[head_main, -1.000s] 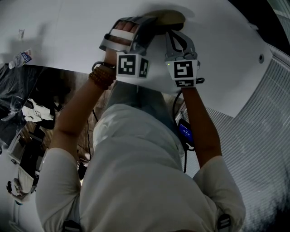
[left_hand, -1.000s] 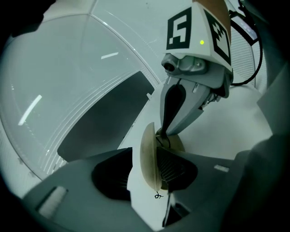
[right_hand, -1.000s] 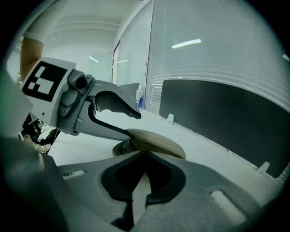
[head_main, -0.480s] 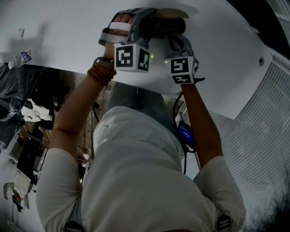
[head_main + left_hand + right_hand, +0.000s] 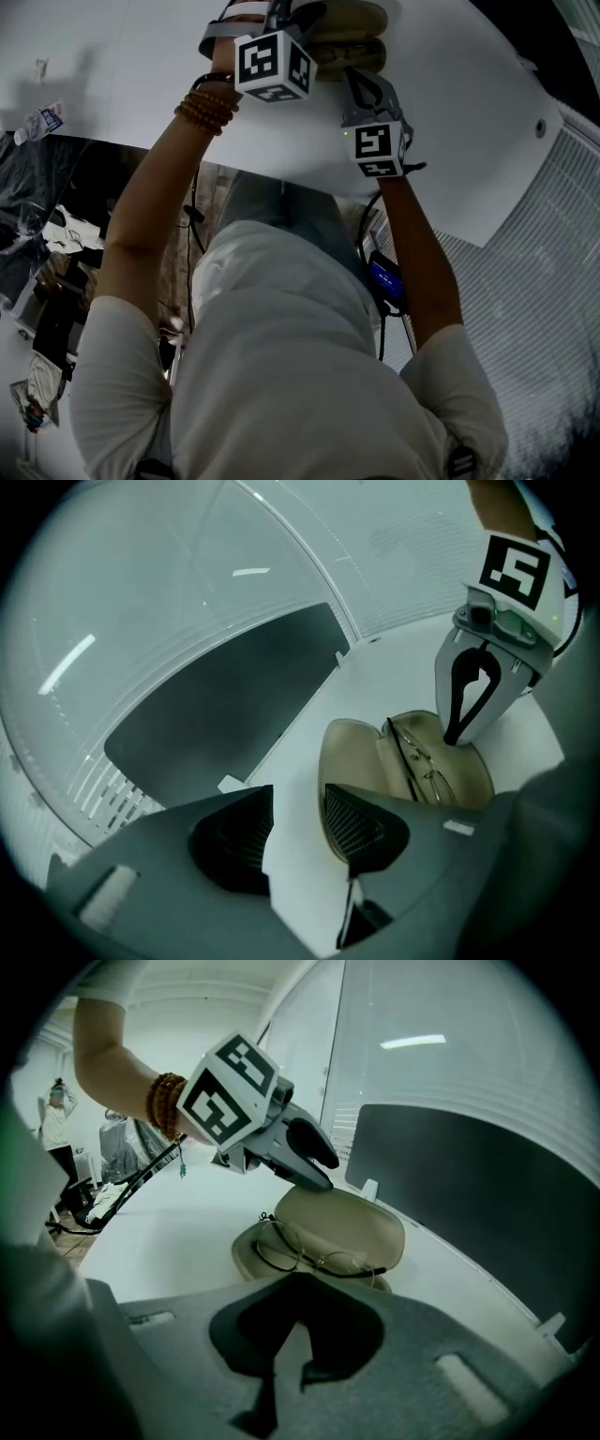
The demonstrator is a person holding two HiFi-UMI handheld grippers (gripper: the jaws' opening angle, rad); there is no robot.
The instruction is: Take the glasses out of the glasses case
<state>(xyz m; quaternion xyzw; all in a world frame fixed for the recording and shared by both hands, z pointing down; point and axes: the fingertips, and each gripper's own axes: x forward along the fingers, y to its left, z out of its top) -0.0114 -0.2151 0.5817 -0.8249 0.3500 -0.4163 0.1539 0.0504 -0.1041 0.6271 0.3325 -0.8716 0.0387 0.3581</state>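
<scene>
A tan glasses case lies open on the white table, its lid tipped back. Thin-rimmed glasses rest folded in its lower half, and they show too in the left gripper view as glasses inside the case. My left gripper stands open at the lid's far rim. Its jaws have just been opening, and only bare table shows between them. My right gripper is shut, empty, at the case's near edge. Seen from the left, the right gripper points down at the case.
A dark upright panel stands along the table's far side, close behind the case. A small bottle lies at the table's left edge. People stand far off in the room.
My left gripper has travelled away from me across the table, up the head view, to the case's far side. The case's lid and base now show apart. The right gripper has barely shifted.
</scene>
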